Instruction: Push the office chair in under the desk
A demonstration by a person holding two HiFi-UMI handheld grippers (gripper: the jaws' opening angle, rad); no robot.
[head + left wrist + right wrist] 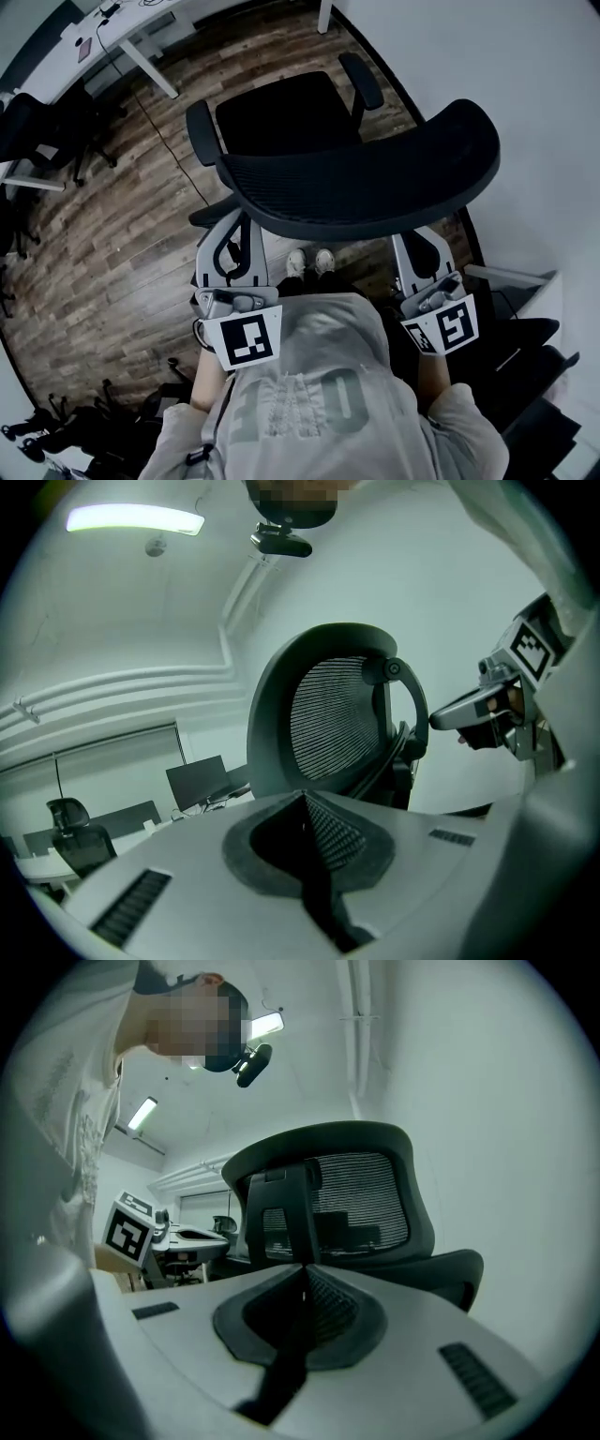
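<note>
The black office chair stands in front of me with its mesh backrest [366, 183] toward me and its seat [286, 112] beyond. My left gripper [240, 227] and right gripper [405, 242] are both shut and hold nothing. Both are just behind the backrest, with their tips under its rim in the head view. Whether they touch it I cannot tell. In the left gripper view the backrest [328, 714] rises just past the shut jaws of the left gripper [305, 799]. In the right gripper view the backrest [361, 1199] fills the middle above the right gripper [305, 1274].
A white desk [103, 37] with a slanted leg stands far left on the wood floor [122, 234]. Another white leg [325, 14] shows at the top. A broad white surface [534, 84] borders the chair's right. Other dark chairs [56, 131] stand at the left.
</note>
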